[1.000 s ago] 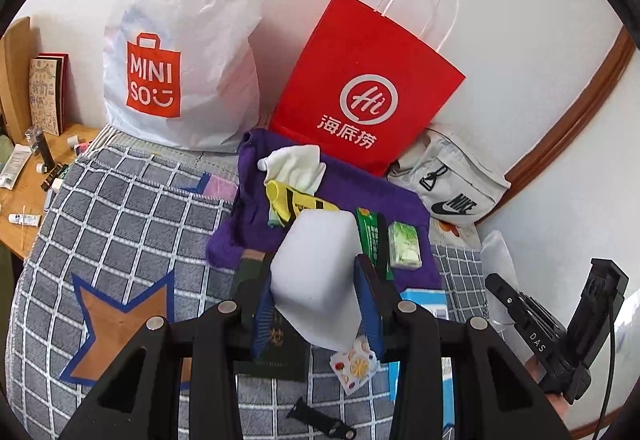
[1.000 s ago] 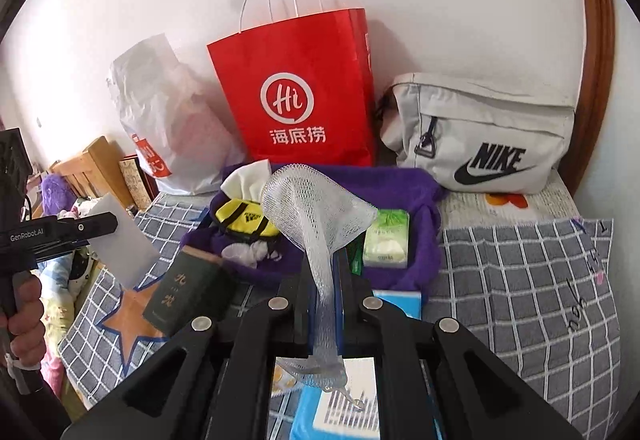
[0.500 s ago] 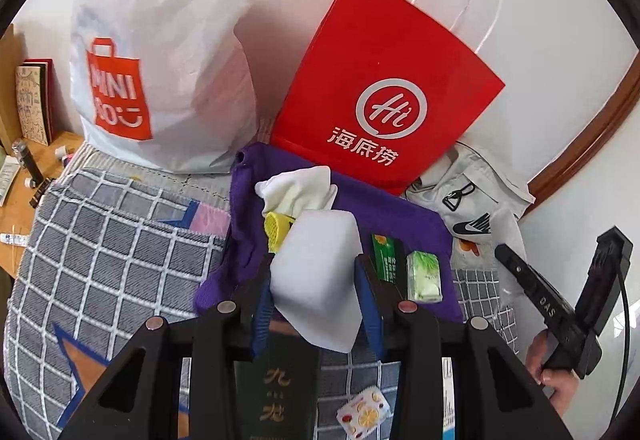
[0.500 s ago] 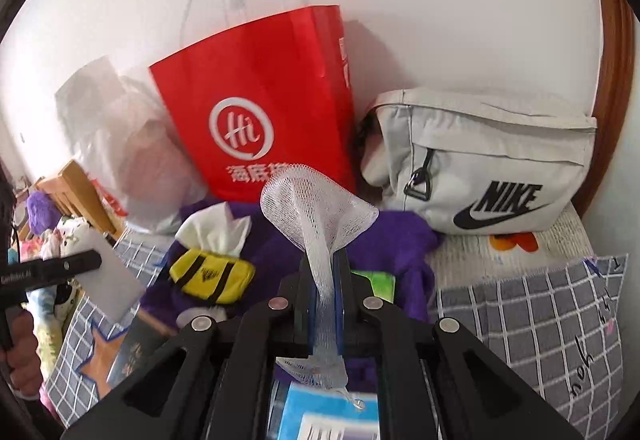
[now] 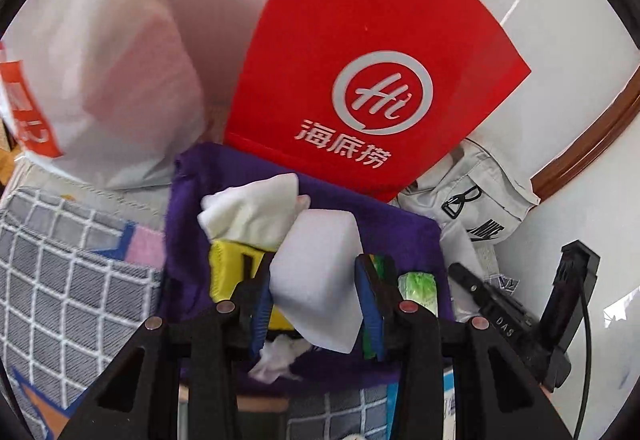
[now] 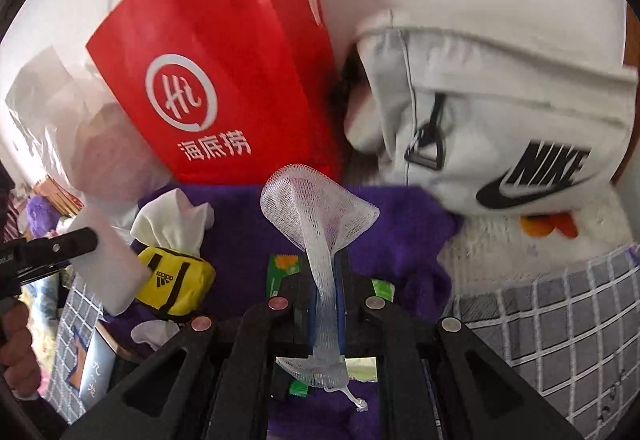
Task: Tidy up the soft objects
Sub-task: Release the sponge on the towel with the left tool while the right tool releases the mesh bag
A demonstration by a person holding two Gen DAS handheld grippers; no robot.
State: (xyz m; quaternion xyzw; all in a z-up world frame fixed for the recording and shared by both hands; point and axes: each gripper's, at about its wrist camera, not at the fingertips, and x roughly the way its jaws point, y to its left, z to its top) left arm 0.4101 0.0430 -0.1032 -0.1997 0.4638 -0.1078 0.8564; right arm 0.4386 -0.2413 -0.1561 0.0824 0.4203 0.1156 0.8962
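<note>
- The left gripper (image 5: pixel 316 298) pinches a white sponge block (image 5: pixel 320 276) across its flat sides, the blue pads (image 5: pixel 367 300) pressing in from either side; the block tilts and juts well past the fingertips, a sign of how light and yielding it is.
- The right gripper (image 6: pixel 325 304) is pressed almost together on a white mesh net (image 6: pixel 318 212), which is thin enough to need nearly no gap. The net fans out above the pads and a loose tail hangs below them.
- Both soft things hang over the purple towel (image 5: pixel 188 240), which lies spread on the checked bed cover (image 5: pixel 76 280) and appears to serve as the gathering spot for soft objects.
- Already lying on the towel are a yellow Adidas pouch (image 6: pixel 176 280), a white cloth (image 6: pixel 172 220) just behind it, a crumpled tissue (image 5: pixel 278 358) and a green tissue pack (image 5: pixel 418 286).
- A red paper bag (image 5: pixel 360 60), a white plastic bag (image 5: pixel 104 72) and a grey Nike bag (image 6: pixel 500 112) lean against the wall behind the towel, out of the working area.
- Judged from this, the step in hand is bringing the sponge and the net down onto the towel; the sponge would land close to the yellow pouch and the net nearer the towel's middle.
- The net could snag on a pad when let go, being so light and open-woven.
</note>
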